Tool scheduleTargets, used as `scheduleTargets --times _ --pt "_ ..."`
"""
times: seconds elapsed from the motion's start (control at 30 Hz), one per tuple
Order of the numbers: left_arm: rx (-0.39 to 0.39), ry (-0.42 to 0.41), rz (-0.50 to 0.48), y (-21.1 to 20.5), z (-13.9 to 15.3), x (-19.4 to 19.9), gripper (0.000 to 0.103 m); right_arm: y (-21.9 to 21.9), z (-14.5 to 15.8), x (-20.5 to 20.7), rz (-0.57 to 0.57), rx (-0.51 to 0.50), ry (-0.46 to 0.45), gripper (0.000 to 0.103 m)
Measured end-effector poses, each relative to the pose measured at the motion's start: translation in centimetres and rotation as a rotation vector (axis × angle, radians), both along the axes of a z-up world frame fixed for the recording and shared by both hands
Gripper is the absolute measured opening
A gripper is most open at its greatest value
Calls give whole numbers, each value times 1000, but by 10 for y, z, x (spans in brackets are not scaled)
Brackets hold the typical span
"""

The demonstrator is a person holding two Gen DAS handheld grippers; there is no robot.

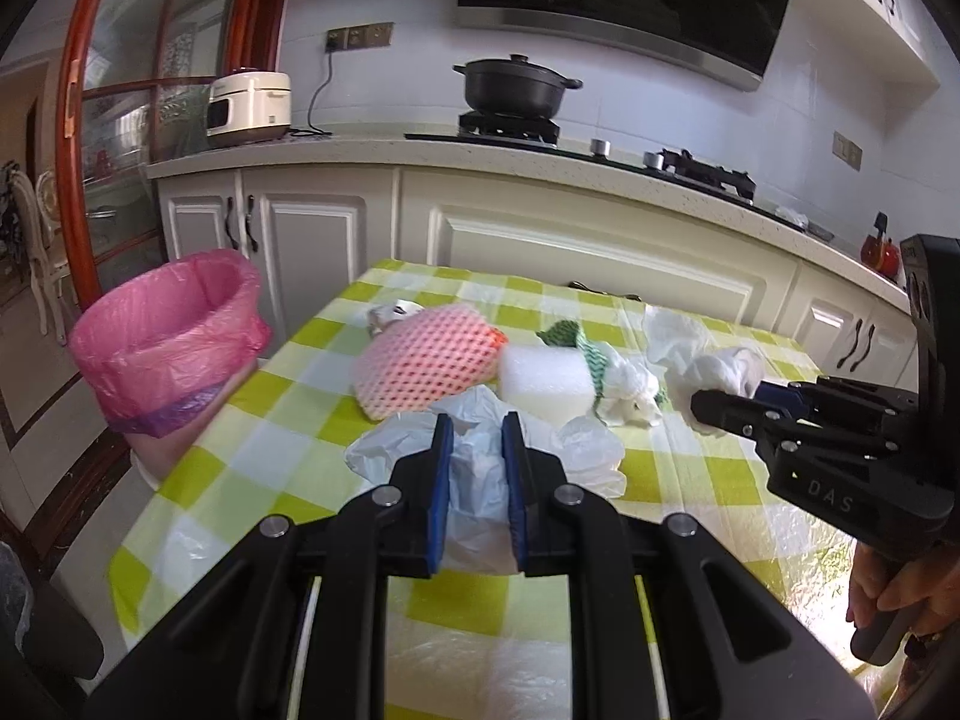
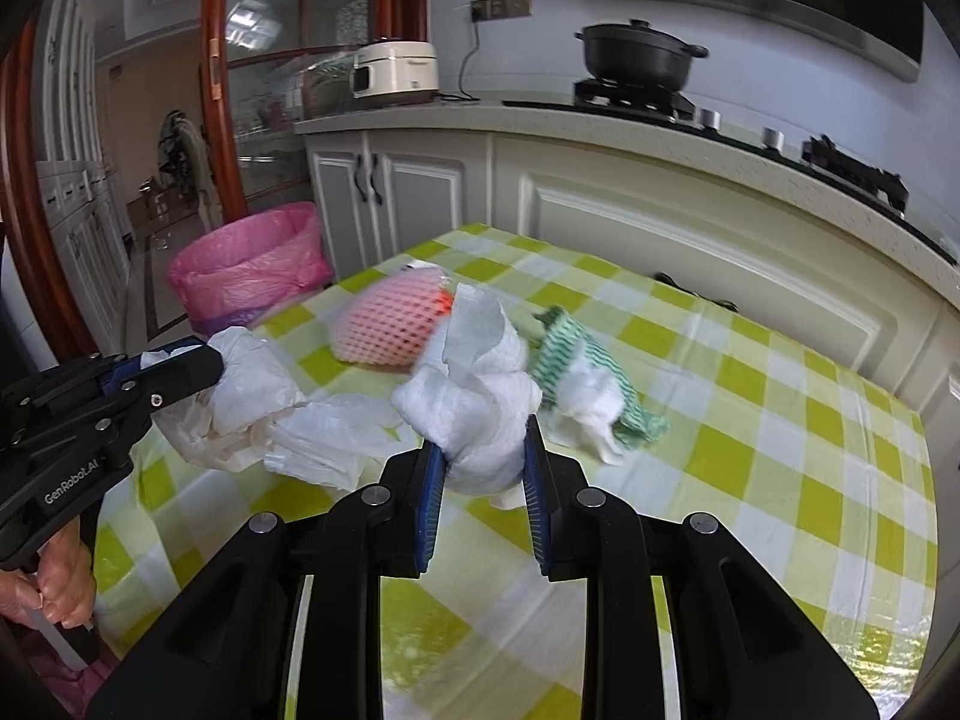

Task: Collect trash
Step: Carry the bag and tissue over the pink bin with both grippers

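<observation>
Left hand-held gripper is pinching a thin white plastic bag, lifted just above the checked desk. Right hand-held gripper is clamped on a crumpled white paper wad. A pink foam net, white foam block and green-striped cloth lie mid-desk. The pink-lined bin stands beside the desk's left edge.

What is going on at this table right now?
A person is clearing trash with a handheld tool in each hand. The left tool is shut on a thin white plastic bag; the right tool grips a crumpled white paper wad. A pink foam net, a foam block and a green-striped wrapper remain on the checked tablecloth. The pink-lined bin stands beside the table.
</observation>
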State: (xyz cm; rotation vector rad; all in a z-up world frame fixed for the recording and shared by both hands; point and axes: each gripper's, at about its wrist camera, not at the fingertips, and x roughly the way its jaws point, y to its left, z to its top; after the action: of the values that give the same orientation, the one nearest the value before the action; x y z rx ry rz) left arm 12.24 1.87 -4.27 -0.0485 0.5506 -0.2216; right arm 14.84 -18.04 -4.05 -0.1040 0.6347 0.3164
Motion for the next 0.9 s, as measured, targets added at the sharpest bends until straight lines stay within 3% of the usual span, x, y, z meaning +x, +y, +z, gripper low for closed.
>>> scheduleTargets --times 0.43,0.9 --pt "16 -40 103 51 21 -4 16 73 26 20 163 -6 -37 24" --pt "50 -73 273 129 46 36 16 171 48 86 347 -5 -63 24"
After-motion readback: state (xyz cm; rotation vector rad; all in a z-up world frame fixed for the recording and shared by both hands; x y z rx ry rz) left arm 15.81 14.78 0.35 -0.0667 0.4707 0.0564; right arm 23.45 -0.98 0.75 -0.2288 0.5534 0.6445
